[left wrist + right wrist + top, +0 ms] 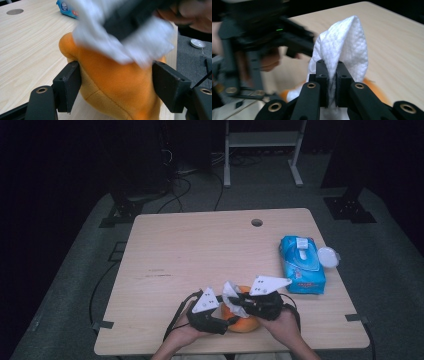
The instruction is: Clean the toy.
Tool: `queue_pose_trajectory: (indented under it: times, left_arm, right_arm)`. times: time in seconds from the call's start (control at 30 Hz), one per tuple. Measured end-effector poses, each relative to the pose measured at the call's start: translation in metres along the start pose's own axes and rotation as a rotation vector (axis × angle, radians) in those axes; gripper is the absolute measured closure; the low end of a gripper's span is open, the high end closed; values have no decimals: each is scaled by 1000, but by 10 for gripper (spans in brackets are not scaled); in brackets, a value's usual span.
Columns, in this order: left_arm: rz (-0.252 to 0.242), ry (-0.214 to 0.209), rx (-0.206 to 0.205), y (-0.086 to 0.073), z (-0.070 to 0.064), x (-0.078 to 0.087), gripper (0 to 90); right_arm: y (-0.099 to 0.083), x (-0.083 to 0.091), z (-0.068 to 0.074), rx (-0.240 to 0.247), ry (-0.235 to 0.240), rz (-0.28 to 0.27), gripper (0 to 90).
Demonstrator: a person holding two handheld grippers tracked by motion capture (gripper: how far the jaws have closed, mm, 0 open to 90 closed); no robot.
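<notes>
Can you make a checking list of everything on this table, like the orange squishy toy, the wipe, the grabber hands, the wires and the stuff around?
Surface: light wood table, round hole near far edge.
Job's things: orange plush toy at near edge; white wipe on top of it.
Clutter: blue wipes pack, flap open; white round lid beside it.
Grippers: left gripper clamps the toy's sides; right gripper pinches the wipe.
Cables: black cable trails from left gripper; more on floor.
Surroundings: grey carpet, white frame legs, dark room.
</notes>
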State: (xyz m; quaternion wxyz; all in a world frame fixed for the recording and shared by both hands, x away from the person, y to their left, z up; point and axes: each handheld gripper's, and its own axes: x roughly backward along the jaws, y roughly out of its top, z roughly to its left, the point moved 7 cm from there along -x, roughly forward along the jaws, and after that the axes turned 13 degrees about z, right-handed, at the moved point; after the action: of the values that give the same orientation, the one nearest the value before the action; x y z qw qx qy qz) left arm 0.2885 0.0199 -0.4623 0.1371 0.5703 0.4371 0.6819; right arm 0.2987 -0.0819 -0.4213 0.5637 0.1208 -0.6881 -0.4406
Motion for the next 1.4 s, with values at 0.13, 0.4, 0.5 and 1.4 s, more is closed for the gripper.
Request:
queue_pose_trajectory:
  times: [0.13,0.4,0.5,1.4]
  left_arm:
    - [3,1,6,-2,3,0,272]
    - [20,-4,61,-7,13,-1,272]
    - [12,-13,87,-10,16,1,279]
    - [6,59,-106,-6,13,8,192]
  right_arm:
    - [-6,11,-19,-42,-52,-12,829]
    - [-7,2,3,8,35,-7,830]
    - [-8,3,-5,-16,21,-11,830]
    - [-19,-8,-2,-41,52,-8,828]
